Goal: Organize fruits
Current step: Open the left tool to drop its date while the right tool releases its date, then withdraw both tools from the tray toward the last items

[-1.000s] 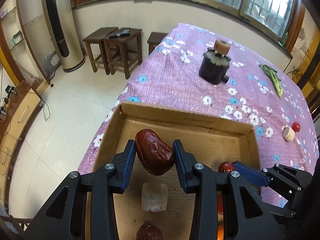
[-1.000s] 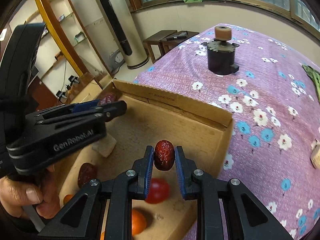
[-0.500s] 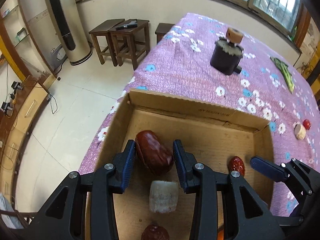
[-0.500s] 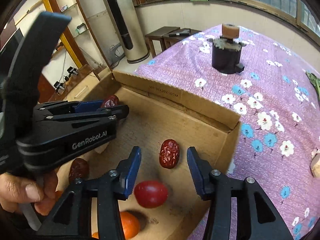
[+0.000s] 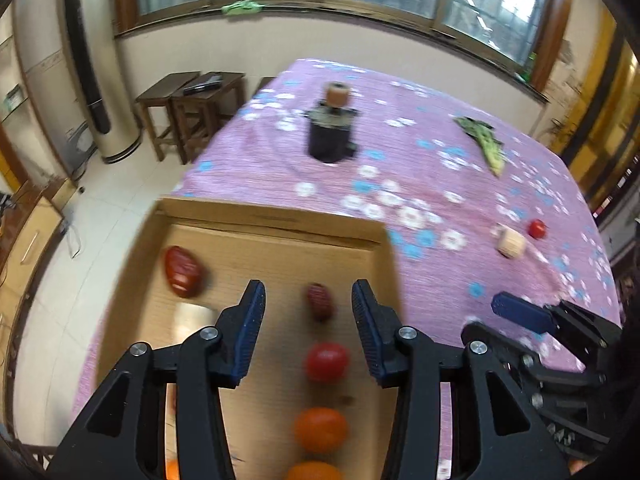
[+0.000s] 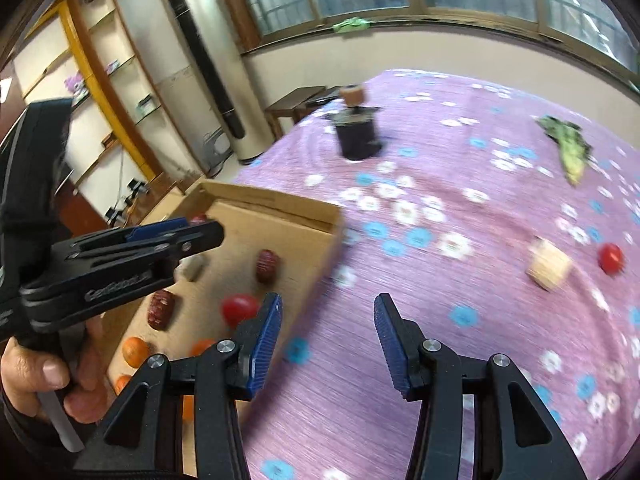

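While the left wrist view looks straight down into the cardboard box [image 5: 276, 216], only the right wrist view shows the hand [image 6: 44, 376] gripping the left gripper [image 5: 308, 304]. Both dates, clamped a second ago, now lie on the box floor: the big date [image 5: 184, 272] at ten o'clock, the small date [image 5: 320, 300] centre. Left jaws have just been opening and are released; the right gripper [image 6: 328, 320], also released and empty, has swung over the purple tablecloth [image 6: 460, 280].

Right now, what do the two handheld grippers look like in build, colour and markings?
Both are matte black plastic. The left gripper and right gripper each have triangular cut-out arms, silver pivot screws and two fingers faced with ribbed blue pads. Seen from the right wrist, the left gripper's side carries pale lettering, too blurred to read. No cables or sleeves are clearly visible.
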The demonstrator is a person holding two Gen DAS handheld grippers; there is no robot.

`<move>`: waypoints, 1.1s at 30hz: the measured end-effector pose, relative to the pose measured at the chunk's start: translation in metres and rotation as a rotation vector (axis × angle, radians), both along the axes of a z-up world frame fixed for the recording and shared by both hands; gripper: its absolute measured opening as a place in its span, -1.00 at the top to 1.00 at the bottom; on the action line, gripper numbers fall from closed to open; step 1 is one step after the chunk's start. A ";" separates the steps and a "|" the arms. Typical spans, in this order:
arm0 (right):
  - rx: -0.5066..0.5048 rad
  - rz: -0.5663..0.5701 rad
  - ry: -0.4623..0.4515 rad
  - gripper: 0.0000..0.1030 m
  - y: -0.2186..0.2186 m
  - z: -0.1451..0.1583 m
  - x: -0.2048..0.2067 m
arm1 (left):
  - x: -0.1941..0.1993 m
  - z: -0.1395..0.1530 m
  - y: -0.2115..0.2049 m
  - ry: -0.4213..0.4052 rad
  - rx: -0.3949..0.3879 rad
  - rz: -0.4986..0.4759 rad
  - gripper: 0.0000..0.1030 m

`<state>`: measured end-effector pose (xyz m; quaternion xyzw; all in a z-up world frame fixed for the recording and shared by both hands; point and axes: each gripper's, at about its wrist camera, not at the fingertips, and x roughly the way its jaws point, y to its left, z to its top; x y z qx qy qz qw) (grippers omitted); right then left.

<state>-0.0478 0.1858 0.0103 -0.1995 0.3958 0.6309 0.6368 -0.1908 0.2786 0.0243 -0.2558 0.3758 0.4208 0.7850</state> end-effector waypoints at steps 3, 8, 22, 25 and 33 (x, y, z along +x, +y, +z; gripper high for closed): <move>-0.008 -0.047 0.016 0.04 -0.016 -0.004 0.023 | 0.017 0.001 -0.015 0.001 -0.004 -0.043 0.16; -0.010 -0.103 0.014 0.04 -0.043 -0.005 0.050 | 0.040 0.001 -0.037 -0.005 -0.015 -0.096 0.16; -0.024 -0.241 0.022 0.04 -0.083 -0.015 0.124 | 0.101 -0.006 -0.074 -0.008 -0.046 -0.202 0.16; -0.020 -0.274 0.022 0.04 -0.085 -0.017 0.141 | 0.115 -0.011 -0.076 -0.016 -0.062 -0.217 0.16; -0.009 -0.407 0.011 0.03 -0.062 -0.018 0.199 | 0.167 -0.025 -0.073 -0.045 -0.086 -0.261 0.17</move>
